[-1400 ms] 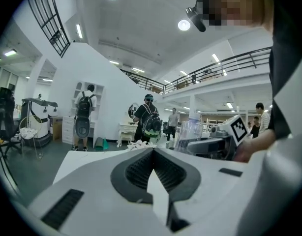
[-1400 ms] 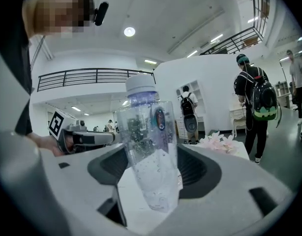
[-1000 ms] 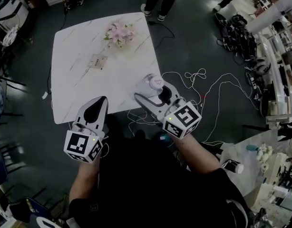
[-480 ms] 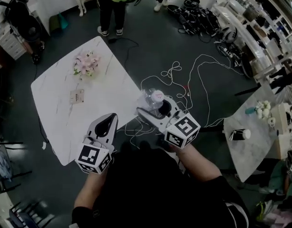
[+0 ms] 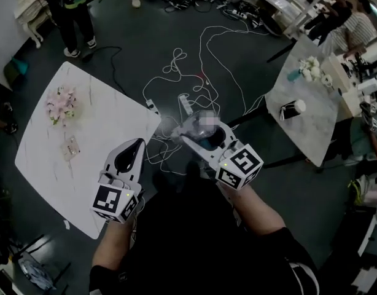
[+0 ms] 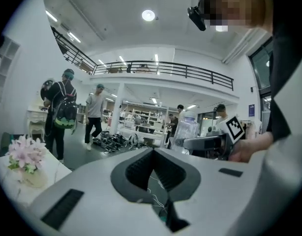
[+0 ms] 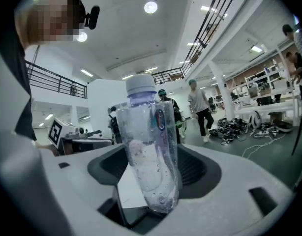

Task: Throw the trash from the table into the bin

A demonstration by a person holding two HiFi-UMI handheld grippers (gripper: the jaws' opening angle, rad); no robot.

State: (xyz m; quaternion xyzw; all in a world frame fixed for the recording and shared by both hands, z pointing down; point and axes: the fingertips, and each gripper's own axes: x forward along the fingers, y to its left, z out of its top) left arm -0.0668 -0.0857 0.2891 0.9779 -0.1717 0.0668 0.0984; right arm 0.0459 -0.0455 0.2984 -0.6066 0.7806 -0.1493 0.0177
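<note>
Both grippers have swung away from the white worktop [image 5: 102, 134], which now lies at the left of the head view. The right gripper [image 5: 190, 134] hangs over the dark floor [image 5: 139, 54] past the worktop's corner, clamped on a clear bottle [image 5: 183, 126] with a white cap that stands upright between its jaws. The left gripper [image 5: 136, 142], jaws together on nothing, is over the worktop's edge. White cables [image 5: 194, 60] sprawl across the floor just ahead of the bottle. Pink flowers [image 5: 61, 103] and a small packet [image 5: 70, 147] sit on the worktop. A second worktop [image 5: 311, 128] at the right bears a cup [image 5: 293, 108]. People [image 5: 75, 8] stand beyond. The bottle's oval label [image 7: 160, 119] is too blurred to read.
</note>
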